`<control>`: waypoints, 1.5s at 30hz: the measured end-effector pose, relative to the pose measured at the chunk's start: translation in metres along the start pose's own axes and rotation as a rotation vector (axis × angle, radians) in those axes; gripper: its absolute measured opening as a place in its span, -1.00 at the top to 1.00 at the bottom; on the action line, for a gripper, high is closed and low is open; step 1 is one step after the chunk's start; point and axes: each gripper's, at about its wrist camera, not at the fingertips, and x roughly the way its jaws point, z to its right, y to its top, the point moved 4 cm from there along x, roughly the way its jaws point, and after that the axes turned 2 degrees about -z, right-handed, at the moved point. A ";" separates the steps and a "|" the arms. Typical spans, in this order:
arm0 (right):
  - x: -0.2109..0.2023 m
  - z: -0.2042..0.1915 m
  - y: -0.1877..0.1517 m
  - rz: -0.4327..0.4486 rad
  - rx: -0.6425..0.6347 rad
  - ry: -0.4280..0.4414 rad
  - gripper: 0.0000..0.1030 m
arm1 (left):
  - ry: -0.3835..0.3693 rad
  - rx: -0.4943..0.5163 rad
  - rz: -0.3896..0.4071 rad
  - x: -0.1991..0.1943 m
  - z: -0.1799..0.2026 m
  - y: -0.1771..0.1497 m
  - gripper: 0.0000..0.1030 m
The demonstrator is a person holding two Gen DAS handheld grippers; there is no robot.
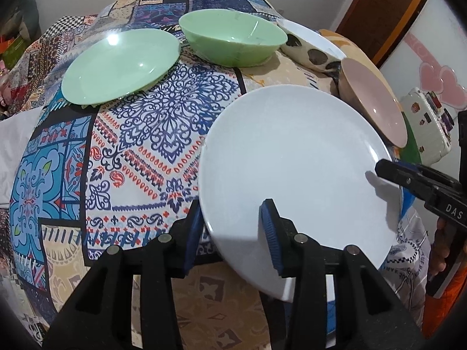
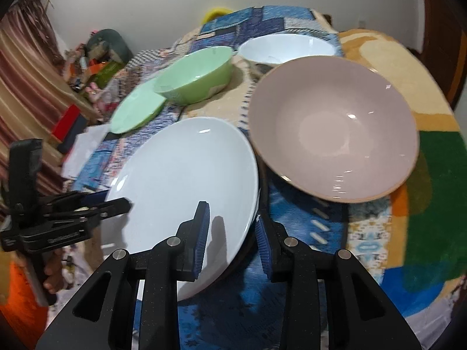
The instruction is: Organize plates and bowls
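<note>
A white plate (image 1: 294, 163) lies on the patterned cloth; it also shows in the right wrist view (image 2: 184, 175). My left gripper (image 1: 233, 233) straddles its near-left rim, jaws apart, one pad above and one below. My right gripper (image 2: 230, 242) straddles the plate's opposite rim the same way, jaws apart. The right gripper shows at the plate's right edge in the left wrist view (image 1: 414, 183). A pink bowl (image 2: 332, 128) sits right of the plate. A green plate (image 1: 119, 65), a green bowl (image 1: 233, 39) and a white spotted bowl (image 1: 312, 45) stand further back.
The patterned cloth (image 1: 140, 134) covers the surface. A white case (image 1: 426, 125) stands off its right side. Clutter and a striped curtain (image 2: 26, 67) lie to the left. A coloured rug (image 2: 432, 175) is at the right.
</note>
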 end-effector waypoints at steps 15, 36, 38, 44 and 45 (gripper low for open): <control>-0.016 -0.021 0.016 0.077 -0.087 -0.034 0.25 | 0.060 -0.061 0.154 -0.052 -0.030 0.004 -0.02; 0.063 -0.111 0.077 0.098 -0.185 0.023 -0.35 | 0.179 -0.179 0.283 -0.068 -0.156 0.061 -0.77; 0.073 -0.119 0.082 0.092 -0.195 0.027 -0.35 | 0.174 -0.199 0.272 -0.056 -0.171 0.067 -0.67; 0.102 -0.134 0.097 0.058 -0.199 0.062 -0.31 | 0.136 -0.232 0.211 -0.022 -0.205 0.087 -0.21; 0.105 -0.136 0.099 0.051 -0.201 0.062 -0.27 | 0.134 -0.232 0.210 -0.019 -0.208 0.091 -0.19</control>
